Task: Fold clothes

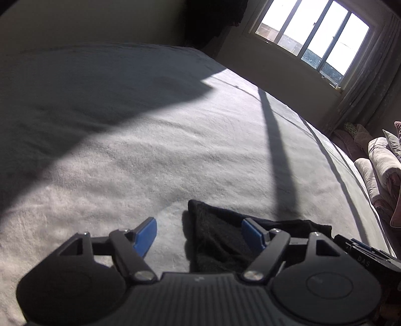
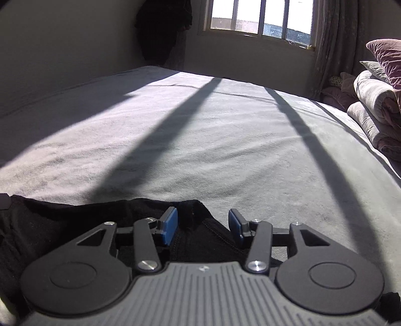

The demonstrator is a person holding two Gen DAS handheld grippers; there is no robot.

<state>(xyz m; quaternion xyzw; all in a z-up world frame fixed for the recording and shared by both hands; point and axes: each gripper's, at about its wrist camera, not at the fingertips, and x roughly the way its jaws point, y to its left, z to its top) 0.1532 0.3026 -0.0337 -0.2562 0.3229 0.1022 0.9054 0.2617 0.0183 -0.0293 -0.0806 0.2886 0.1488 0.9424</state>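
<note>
A black garment (image 1: pixel 220 240) lies on the grey bedspread (image 1: pixel 175 150), its corner reaching up between the blue pads of my left gripper (image 1: pixel 200 234). Those pads stand wide apart and neither presses the cloth. In the right wrist view the same black garment (image 2: pixel 75 220) spreads along the near edge to the left, with a corner lying between the pads of my right gripper (image 2: pixel 203 227). That gripper is open too, its blue pads clear of the fabric on both sides. The rest of the garment is hidden under the gripper bodies.
The bedspread (image 2: pixel 200 140) stretches far ahead, striped by window-frame shadows. Folded quilts and pillows (image 2: pixel 376 100) are stacked at the right edge of the bed. A window (image 2: pixel 260 17) and curtain stand behind. Part of the right gripper (image 1: pixel 363 253) shows at the left view's right edge.
</note>
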